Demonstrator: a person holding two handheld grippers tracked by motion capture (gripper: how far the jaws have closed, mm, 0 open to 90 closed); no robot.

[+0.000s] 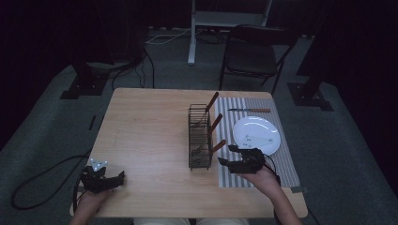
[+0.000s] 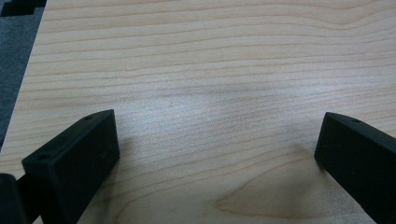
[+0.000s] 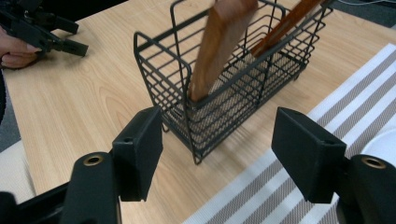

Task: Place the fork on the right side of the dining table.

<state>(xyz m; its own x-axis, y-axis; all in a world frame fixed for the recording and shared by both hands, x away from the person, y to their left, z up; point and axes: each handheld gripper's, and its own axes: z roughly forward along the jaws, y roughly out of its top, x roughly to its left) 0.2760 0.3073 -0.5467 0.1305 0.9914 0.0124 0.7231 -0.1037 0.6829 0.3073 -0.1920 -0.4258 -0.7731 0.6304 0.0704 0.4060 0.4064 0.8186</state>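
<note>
- Your left tongs point(image 1: 117, 178) sit released, jaws spread over bare table point(image 1: 145, 126) near its front-left corner.
- Your right tongs point(image 1: 226, 154) are released too, just beside the wire basket point(image 1: 200, 136) holding wooden-handled utensils point(image 1: 217, 147), over the striped mat point(image 1: 286, 161).

Ahead of you the wooden table point(image 1: 145, 136) carries a black wire caddy point(image 1: 200, 137) with three wooden-handled utensils point(image 1: 217, 146) upright inside. To its right lies a striped placemat point(image 1: 281, 164) with a white plate point(image 1: 256, 133) and, farther off, a knife point(image 1: 248, 110). Beyond stands a folding chair point(image 1: 253, 54).
</note>
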